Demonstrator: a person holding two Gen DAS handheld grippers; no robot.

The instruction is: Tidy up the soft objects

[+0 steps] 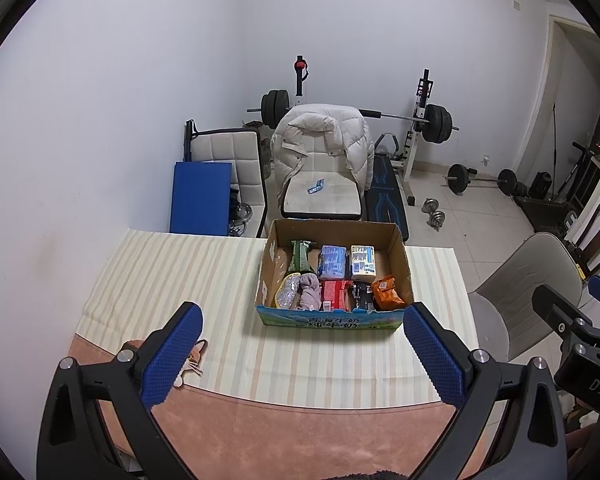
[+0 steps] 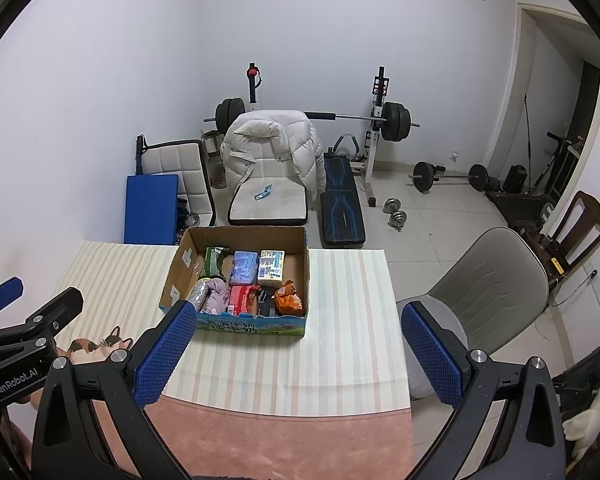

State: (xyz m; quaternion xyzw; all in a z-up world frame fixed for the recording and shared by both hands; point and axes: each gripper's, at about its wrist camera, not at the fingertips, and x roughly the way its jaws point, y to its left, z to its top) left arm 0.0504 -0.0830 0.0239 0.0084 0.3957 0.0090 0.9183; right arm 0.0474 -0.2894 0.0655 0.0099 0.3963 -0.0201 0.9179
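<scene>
Jaws of left gripper (image 1: 304, 316) and right gripper (image 2: 300, 312) gape apart before the packed cardboard box (image 1: 332, 318).

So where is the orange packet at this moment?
The orange packet lies inside the cardboard box, in its near right corner, beside a dark packet, as seen from the left wrist view.

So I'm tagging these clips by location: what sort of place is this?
Most likely a spare room in a home, used as a gym. A loaded barbell rests on a rack by the wall, dumbbells lie on the tiled floor, and a cloth-covered table holds a cardboard box of packets.
</scene>
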